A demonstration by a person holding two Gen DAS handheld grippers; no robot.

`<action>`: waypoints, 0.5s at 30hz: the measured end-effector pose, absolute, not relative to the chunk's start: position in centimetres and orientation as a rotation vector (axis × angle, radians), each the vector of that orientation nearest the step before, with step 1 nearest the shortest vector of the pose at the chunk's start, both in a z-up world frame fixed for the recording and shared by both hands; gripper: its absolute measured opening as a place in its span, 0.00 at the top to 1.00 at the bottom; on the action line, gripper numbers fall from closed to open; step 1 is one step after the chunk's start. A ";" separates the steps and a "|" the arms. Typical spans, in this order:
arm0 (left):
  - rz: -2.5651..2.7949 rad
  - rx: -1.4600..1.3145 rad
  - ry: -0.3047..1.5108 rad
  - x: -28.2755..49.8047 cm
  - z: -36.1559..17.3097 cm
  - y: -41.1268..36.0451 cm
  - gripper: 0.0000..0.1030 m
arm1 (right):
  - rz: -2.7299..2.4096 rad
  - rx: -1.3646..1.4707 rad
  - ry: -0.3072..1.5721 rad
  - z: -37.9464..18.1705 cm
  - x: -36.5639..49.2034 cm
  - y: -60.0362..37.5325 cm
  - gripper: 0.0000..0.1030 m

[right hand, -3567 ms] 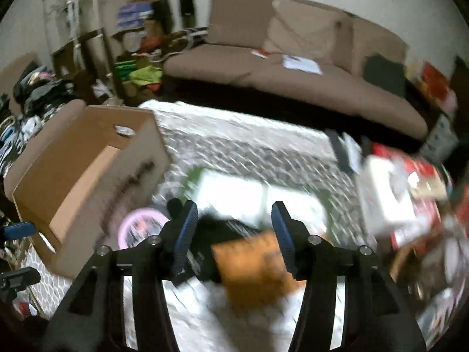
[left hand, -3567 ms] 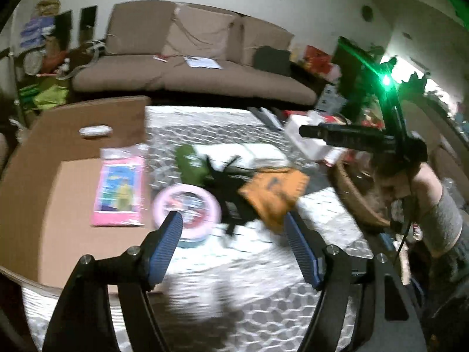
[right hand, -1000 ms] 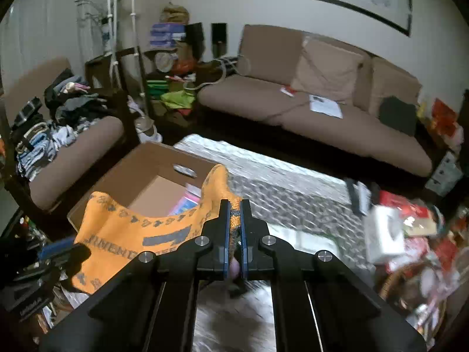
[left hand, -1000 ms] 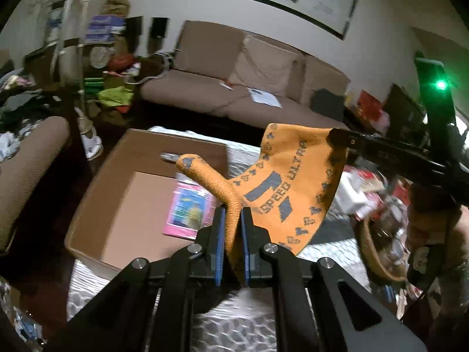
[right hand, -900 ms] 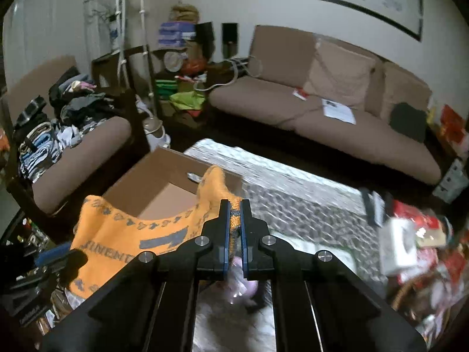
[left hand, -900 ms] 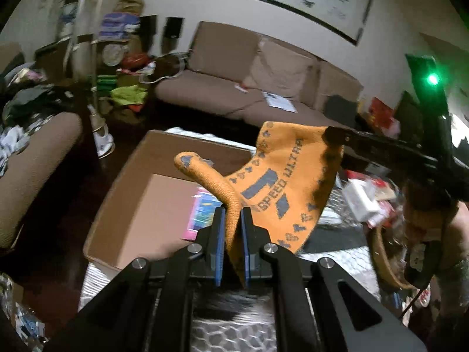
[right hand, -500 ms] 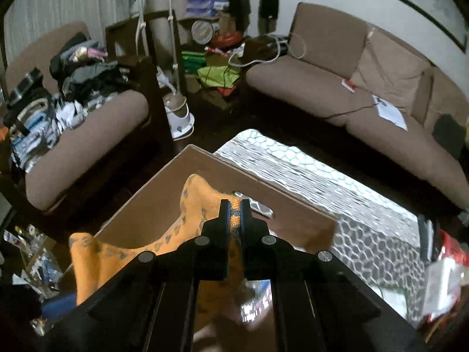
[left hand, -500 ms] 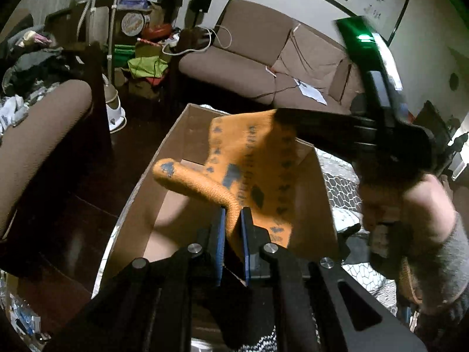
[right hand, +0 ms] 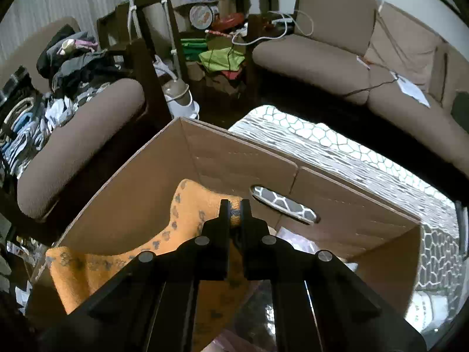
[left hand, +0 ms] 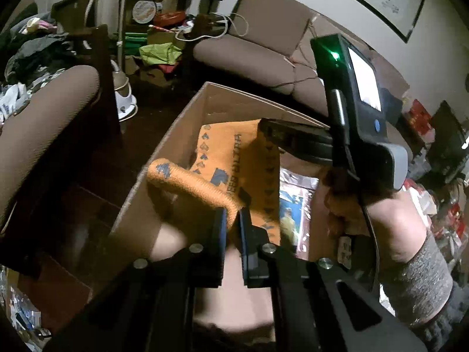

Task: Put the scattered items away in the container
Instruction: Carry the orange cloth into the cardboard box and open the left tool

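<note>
I am pinching the orange cloth (left hand: 234, 158) with both grippers over the open cardboard box (right hand: 240, 158): my left gripper (left hand: 233, 220) is clamping its near edge, my right gripper (right hand: 234, 208) its far edge.

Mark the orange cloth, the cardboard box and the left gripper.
orange cloth (left hand: 234, 158): left wrist view, on its printed middle.
cardboard box (right hand: 243, 161): right wrist view, on the inside of its far wall.
left gripper (left hand: 233, 220): left wrist view, between the fingertips, shut on the cloth.
</note>
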State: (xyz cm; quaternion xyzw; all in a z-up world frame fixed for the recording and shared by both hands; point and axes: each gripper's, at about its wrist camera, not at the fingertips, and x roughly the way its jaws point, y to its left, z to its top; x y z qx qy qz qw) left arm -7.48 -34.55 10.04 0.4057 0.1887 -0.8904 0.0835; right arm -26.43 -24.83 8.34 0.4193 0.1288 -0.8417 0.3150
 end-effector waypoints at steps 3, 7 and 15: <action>-2.637 1.252 0.571 -7.1 9.7 -34.6 0.92 | -2.186 1.166 0.461 6.5 -26.9 -26.5 0.76; -2.621 1.292 0.571 -6.1 9.5 -34.3 0.92 | -2.208 1.188 0.723 4.8 -26.3 -27.3 0.53; -2.626 1.324 0.609 -3.8 10.1 -34.7 0.92 | -2.231 1.216 0.553 8.7 -25.2 -21.9 0.54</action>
